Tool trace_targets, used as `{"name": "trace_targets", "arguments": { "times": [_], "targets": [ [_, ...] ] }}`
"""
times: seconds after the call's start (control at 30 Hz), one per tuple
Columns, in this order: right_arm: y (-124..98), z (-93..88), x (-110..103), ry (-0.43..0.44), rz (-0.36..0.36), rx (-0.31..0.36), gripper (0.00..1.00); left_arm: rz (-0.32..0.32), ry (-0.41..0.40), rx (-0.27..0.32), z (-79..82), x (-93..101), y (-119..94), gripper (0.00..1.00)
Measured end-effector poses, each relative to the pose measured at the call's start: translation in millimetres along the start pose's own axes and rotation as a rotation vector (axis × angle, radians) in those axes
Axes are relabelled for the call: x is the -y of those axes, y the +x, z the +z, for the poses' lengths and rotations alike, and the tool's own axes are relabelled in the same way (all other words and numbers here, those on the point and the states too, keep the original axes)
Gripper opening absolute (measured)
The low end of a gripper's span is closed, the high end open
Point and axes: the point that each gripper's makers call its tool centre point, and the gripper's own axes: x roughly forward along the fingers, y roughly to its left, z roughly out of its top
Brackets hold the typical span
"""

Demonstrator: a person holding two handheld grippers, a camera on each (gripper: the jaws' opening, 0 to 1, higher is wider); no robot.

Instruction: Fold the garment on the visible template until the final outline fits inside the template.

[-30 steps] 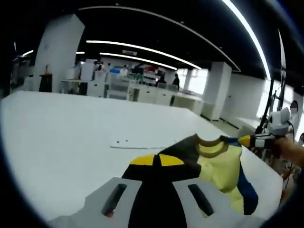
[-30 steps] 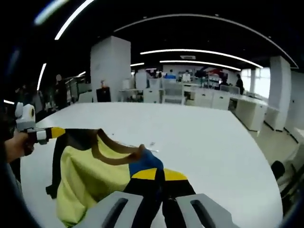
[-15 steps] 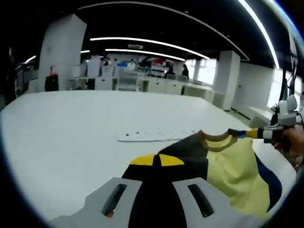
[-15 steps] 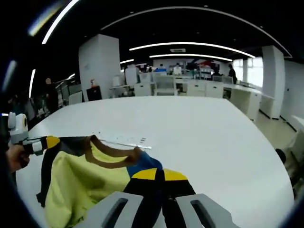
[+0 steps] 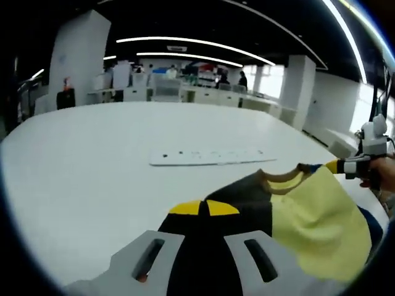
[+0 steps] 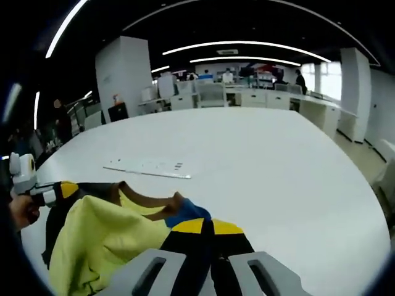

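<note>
A white table (image 5: 80, 179) carries a yellow, black and blue garment (image 5: 308, 216), held up between both grippers. The left gripper (image 5: 199, 208) and right gripper (image 6: 202, 227) each pinch it with closed jaws. Farther off lies a flat white strip (image 5: 207, 156).

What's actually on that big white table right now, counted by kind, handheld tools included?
Garments: 1, a yellow, black and blue shirt, pinched at both ends.
Flat white strips: 1, the strip lying beyond the shirt.
Handheld tools: 2, the left tool and the right tool.
Total: 4
</note>
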Motion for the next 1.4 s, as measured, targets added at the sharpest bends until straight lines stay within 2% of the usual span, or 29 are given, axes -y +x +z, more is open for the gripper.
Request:
{"name": "trace_targets", "arguments": {
  "times": [0.4, 0.73, 0.83, 1.03, 1.27, 1.4],
  "targets": [
    [3, -6.9, -1, 0.002, 0.029, -0.035, 0.02, 0.006, 0.049, -0.025, -4.9, -7.8, -1, 0.01],
    [-13, -5.1, -2, -0.017, 0.072, -0.055, 0.25, 0.001, 0.073, -0.031, -0.7, -11.4, -13, 0.23],
    [-20, -5.4, -9, 0.013, 0.117, -0.06, 0.38, -0.029, 0.078, -0.027, 0.8, -5.7, -18, 0.29],
    [-35, -11.7, -20, 0.016, 0.179, -0.087, 0.52, -0.083, 0.09, -0.015, 2.8, 2.9, -31, 0.45],
    [-57, -22.0, -31, 0.008, 0.241, -0.117, 0.6, -0.119, 0.107, -0.017, 1.3, 6.1, -51, 0.58],
    [-72, -23.9, -35, -0.015, 0.269, -0.118, 0.61, -0.136, 0.106, -0.015, -0.5, 7.0, -62, 0.64]
  ]
}}
